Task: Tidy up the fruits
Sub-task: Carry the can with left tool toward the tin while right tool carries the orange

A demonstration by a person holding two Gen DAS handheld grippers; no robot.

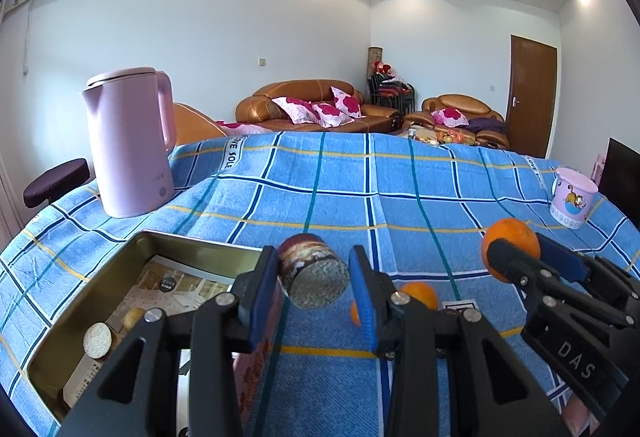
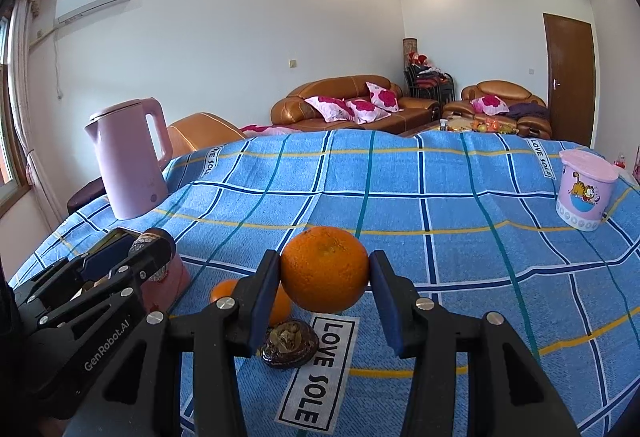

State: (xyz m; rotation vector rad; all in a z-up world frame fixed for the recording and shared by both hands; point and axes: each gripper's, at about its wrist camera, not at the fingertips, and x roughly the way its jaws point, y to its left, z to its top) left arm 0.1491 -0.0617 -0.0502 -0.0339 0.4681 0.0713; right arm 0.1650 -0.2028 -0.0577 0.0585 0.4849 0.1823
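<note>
Two wrist-mounted fisheye cameras look forward, tilted slightly down, low and close over a blue checked tablecloth (image 1: 400, 177), sharing the tall pink electric kettle (image 2: 132, 161) and brown leather sofas (image 1: 316, 105).

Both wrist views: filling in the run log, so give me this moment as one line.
left tool: shut on brown roll | right tool: shut on orange | tin box: open, left | cloth: two oranges, brown piece
</note>
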